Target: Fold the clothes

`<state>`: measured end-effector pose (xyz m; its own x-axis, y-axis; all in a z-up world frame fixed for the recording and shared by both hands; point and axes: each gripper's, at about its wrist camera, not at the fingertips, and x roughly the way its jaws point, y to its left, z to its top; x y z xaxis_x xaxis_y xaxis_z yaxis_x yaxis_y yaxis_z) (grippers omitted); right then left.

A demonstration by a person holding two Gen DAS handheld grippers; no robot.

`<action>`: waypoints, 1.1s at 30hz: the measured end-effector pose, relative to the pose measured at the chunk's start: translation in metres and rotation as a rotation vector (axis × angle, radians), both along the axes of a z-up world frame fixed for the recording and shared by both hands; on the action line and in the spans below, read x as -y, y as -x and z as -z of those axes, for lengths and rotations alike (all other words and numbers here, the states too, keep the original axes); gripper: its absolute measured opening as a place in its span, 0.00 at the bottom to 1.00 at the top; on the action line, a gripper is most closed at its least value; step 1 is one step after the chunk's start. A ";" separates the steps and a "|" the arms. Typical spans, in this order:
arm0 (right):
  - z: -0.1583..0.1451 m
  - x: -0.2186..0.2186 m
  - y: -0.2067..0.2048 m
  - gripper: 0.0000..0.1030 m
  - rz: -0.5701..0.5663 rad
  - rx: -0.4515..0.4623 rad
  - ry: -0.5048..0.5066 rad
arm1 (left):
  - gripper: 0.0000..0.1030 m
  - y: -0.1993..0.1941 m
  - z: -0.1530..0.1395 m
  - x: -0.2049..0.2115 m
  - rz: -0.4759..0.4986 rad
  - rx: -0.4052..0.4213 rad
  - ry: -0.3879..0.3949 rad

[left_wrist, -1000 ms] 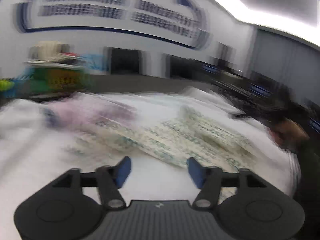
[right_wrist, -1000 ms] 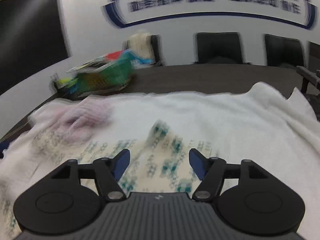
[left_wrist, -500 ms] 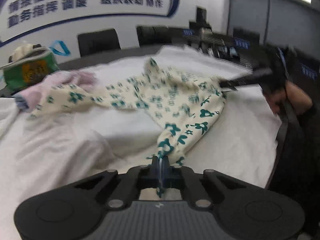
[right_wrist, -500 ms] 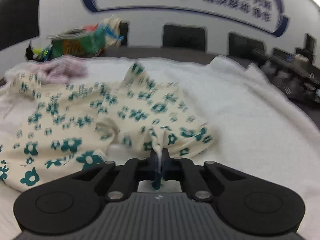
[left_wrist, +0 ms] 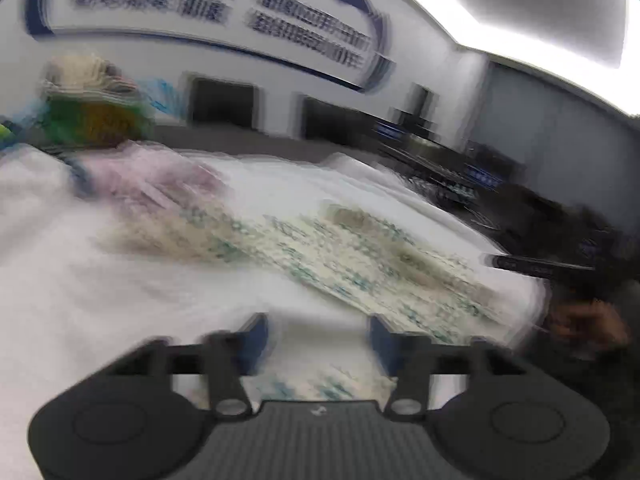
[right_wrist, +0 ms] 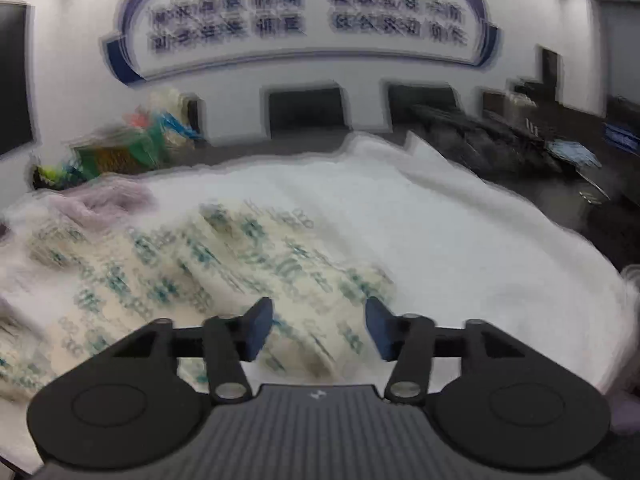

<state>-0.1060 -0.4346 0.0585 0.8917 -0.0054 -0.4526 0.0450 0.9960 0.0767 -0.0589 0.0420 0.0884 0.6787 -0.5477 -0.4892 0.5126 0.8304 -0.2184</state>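
Left wrist view, heavy motion blur: left gripper (left_wrist: 316,338) has just been opening, jaws now spread, nothing pinched; a bit of floral garment (left_wrist: 360,264) lies on the cloth under the gap. Right gripper (right_wrist: 318,326) likewise has just been opening, jaws apart over the garment's near edge, pads not pressing it.

Garment lies spread, cream with teal print, on the white sheet (right_wrist: 460,240), running from near the pink garment (right_wrist: 108,204) at far left toward the near right.

Step, as I judge it: between grasps; both corners let go, next fold not begun. Fold count unreadable in the blur. Next move calls for picking a hem or sleeve edge with each gripper, pinching one layer only, then lifting and carrying it across the body.

Edges: the sheet's right rim drops to the dark table (right_wrist: 600,216) near the right gripper. Open sheet lies right of the garment and beyond it; pink garment and a colourful basket (right_wrist: 120,152) crowd the far left.
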 end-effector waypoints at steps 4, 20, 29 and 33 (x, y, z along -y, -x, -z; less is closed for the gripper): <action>-0.014 -0.016 -0.080 0.58 -0.172 0.004 -0.018 | 0.64 -0.075 -0.011 0.015 -0.104 0.023 -0.128; 0.018 0.019 -0.285 0.00 -0.046 -0.238 0.039 | 0.01 -0.205 0.046 0.043 -0.193 -0.062 -0.127; 0.006 0.012 -0.234 0.47 -0.059 -0.125 0.089 | 0.42 -0.131 0.011 0.032 -0.156 -0.006 -0.105; 0.005 -0.001 -0.157 0.49 -0.306 -0.119 -0.060 | 0.53 -0.060 -0.001 0.030 0.083 -0.030 0.006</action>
<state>0.0513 -0.4333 0.0533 0.7888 0.2844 -0.5449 -0.2437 0.9586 0.1476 0.0015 0.0122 0.0895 0.6157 -0.6046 -0.5053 0.5728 0.7838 -0.2400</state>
